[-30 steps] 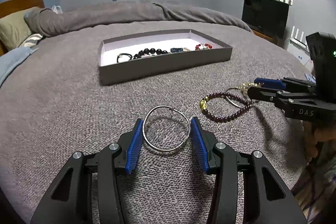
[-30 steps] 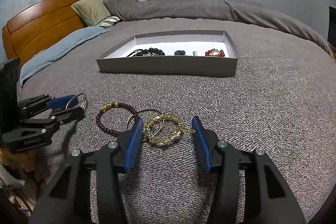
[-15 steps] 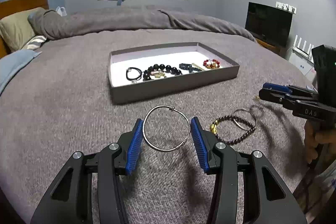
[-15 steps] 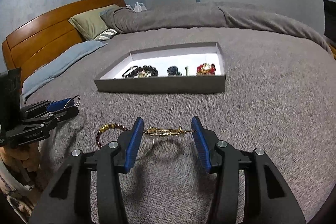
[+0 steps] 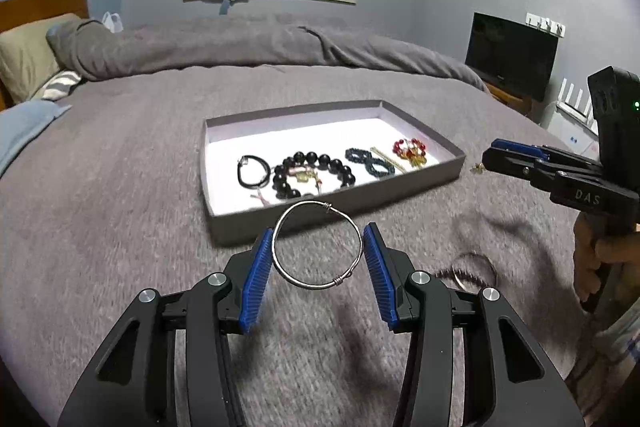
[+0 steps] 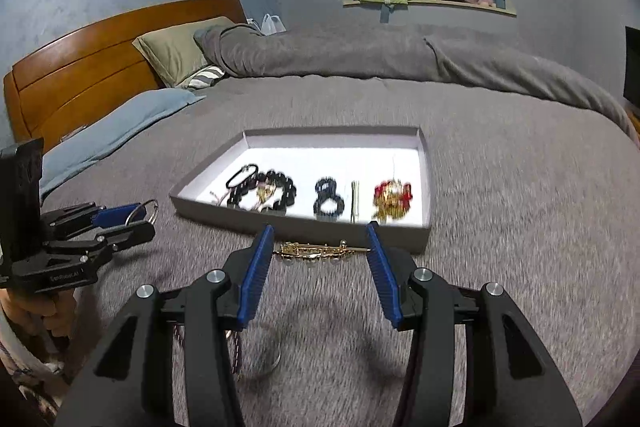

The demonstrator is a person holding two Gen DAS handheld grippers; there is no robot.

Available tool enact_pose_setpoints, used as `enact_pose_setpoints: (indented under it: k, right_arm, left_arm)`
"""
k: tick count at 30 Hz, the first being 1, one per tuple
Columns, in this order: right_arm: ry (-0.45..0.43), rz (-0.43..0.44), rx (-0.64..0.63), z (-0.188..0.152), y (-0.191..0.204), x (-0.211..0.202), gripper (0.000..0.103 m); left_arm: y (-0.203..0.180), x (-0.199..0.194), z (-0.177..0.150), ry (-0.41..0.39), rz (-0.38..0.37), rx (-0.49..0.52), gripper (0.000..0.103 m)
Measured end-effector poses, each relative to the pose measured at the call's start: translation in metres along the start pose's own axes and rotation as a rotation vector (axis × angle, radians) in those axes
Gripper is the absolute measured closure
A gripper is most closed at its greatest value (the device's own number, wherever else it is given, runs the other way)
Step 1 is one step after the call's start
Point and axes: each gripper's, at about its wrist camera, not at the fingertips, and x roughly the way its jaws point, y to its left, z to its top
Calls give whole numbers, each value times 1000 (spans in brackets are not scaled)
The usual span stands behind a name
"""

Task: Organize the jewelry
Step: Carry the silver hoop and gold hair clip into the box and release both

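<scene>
My left gripper (image 5: 318, 247) is shut on a silver wire bangle (image 5: 316, 207) and holds it above the bed, just before the grey tray's (image 5: 332, 203) near wall. My right gripper (image 6: 320, 247) is shut on a gold chain bracelet (image 6: 320, 251), held edge-on above the bed close to the tray's (image 6: 304, 225) front wall. The tray holds a black cord bracelet (image 5: 252, 171), a black bead bracelet (image 5: 312, 173), a dark blue bead piece (image 5: 368, 163), a gold bar and a red-gold piece (image 5: 410, 151). A dark bead bracelet and a thin ring (image 5: 472, 267) lie on the bed.
The grey blanket (image 5: 120, 187) covers the bed. Pillows (image 6: 180, 47) and a wooden headboard (image 6: 80, 67) are at the far left. A folded duvet (image 6: 360, 55) lies behind the tray. A dark screen (image 5: 512, 59) stands at the right.
Both grippers have lifted their pieces off the bed and moved forward toward the tray. The bead bracelet and thin ring stay on the blanket, now behind the fingertips.
</scene>
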Motion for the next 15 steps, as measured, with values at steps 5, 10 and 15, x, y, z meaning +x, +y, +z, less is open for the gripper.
enact_pose_setpoints:
  k: [5, 10, 15]
  right_arm:
    - [1, 13, -6, 23, -5, 21, 55]
    - [27, 25, 2, 43, -16, 52, 55]
    - [83, 41, 17, 62, -30, 88, 55]
  left_arm:
    - [8, 18, 21, 7, -9, -18, 55]
    - [17, 40, 43, 18, -12, -20, 55]
    - [26, 66, 72, 35, -8, -19, 55]
